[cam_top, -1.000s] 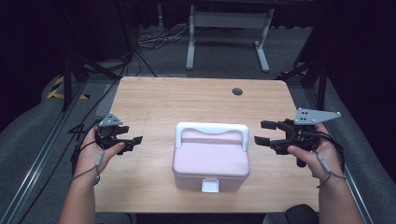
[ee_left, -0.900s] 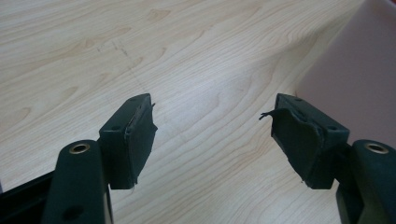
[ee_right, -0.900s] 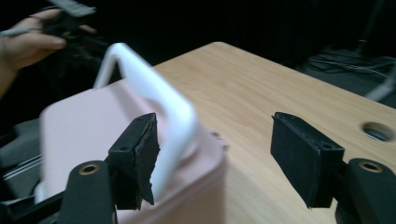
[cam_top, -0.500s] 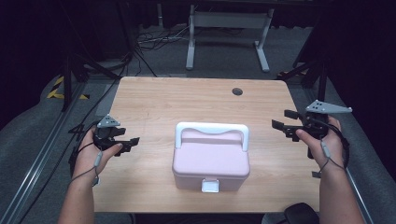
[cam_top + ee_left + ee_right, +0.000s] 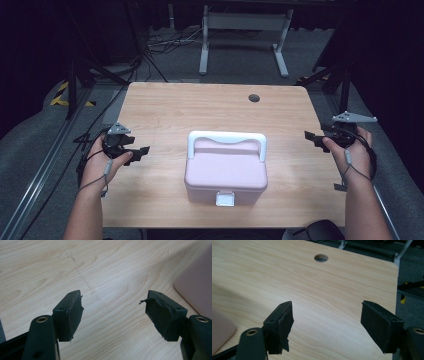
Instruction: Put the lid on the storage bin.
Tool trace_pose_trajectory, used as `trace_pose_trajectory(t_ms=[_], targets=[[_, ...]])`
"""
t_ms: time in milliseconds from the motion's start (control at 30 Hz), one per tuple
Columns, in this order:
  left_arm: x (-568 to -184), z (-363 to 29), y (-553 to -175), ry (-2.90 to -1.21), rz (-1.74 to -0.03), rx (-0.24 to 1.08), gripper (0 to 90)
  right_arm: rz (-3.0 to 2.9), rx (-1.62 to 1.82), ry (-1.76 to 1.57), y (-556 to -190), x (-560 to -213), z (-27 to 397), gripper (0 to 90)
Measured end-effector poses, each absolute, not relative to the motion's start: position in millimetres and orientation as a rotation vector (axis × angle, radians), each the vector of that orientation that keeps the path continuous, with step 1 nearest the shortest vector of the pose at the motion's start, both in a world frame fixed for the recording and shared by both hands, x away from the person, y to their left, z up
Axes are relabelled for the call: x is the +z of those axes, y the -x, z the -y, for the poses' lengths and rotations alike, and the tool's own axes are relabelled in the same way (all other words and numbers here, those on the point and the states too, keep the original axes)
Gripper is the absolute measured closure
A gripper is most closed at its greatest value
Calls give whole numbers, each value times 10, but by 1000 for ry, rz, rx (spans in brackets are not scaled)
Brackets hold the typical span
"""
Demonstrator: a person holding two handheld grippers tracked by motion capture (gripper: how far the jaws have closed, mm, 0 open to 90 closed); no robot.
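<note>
A pink box point(image 5: 226, 170) with a white handle point(image 5: 226, 137) and a white front latch point(image 5: 225, 199) sits shut at the middle of the wooden table point(image 5: 170, 110), near its front edge. My left gripper point(image 5: 141, 150) is held over the table's left edge, pointing toward the box, its jaws open with nothing between them. The left gripper view has the box's pink corner point(image 5: 197, 282) at far right, beyond my left gripper point(image 5: 112, 311). My right gripper point(image 5: 311, 138) hovers at the table's right edge, open and empty. A pink box corner point(image 5: 220, 331) sits left of my right gripper point(image 5: 327, 322).
A round cable hole point(image 5: 254, 98) lies near the table's back right; the right gripper view has the hole point(image 5: 321, 258) ahead. A white metal stand point(image 5: 242, 30) is on the floor behind the table. Cables point(image 5: 160, 50) lie on the grey floor. A dark rail point(image 5: 45, 175) runs along the left.
My right gripper has drawn back from beside the box to the table's right edge. My left gripper has shifted slightly left, away from the box.
</note>
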State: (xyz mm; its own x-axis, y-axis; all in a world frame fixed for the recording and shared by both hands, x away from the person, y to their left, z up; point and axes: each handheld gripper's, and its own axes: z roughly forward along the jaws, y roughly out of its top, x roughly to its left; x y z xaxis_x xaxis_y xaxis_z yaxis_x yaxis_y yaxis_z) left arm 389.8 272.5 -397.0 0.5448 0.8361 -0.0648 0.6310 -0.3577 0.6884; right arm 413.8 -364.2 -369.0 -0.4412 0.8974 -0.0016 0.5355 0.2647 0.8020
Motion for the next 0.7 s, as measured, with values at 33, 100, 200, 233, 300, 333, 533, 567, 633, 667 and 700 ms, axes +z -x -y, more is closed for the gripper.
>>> trace_pose_trajectory(t_ms=[33, 100, 200, 233, 300, 333, 533, 567, 633, 667, 700], targets=[[-3981, -2725, -3909, -2111, -1180, 389, 302, -2081, 1039, -1300, -4149, -3722, 3650, 264], [-4011, -2723, -3932, -2118, -1187, 384, 301, -2097, 1041, -1312, -4169, -3782, 3661, 262], [-4048, -2732, -3959, -2107, -1198, 369, 301, -2119, 1025, -1326, -4201, -3873, 3665, 246], [-4063, -2740, -3970, -2110, -1200, 371, 301, -2132, 1019, -1331, -4212, -3903, 3664, 239], [-4093, -2748, -3987, -2117, -1210, 370, 301, -2156, 1004, -1339, -4234, -3965, 3663, 235], [-4106, -2750, -3994, -2118, -1212, 363, 301, -2167, 998, -1348, -4242, -3994, 3660, 236], [-4170, -2734, -4029, -2132, -1224, 358, 301, -2230, 947, -1394, -4294, -4169, 3640, 225], [-4181, -2738, -4036, -2137, -1225, 358, 301, -2237, 939, -1402, -4302, -4196, 3638, 222], [-4211, -2737, -4047, -2140, -1230, 355, 301, -2256, 920, -1412, -4318, -4248, 3637, 219], [-4224, -2738, -4049, -2145, -1238, 348, 301, -2263, 912, -1417, -4325, -4273, 3633, 218], [-4235, -2739, -4055, -2145, -1237, 352, 301, -2275, 900, -1423, -4333, -4305, 3629, 218]])
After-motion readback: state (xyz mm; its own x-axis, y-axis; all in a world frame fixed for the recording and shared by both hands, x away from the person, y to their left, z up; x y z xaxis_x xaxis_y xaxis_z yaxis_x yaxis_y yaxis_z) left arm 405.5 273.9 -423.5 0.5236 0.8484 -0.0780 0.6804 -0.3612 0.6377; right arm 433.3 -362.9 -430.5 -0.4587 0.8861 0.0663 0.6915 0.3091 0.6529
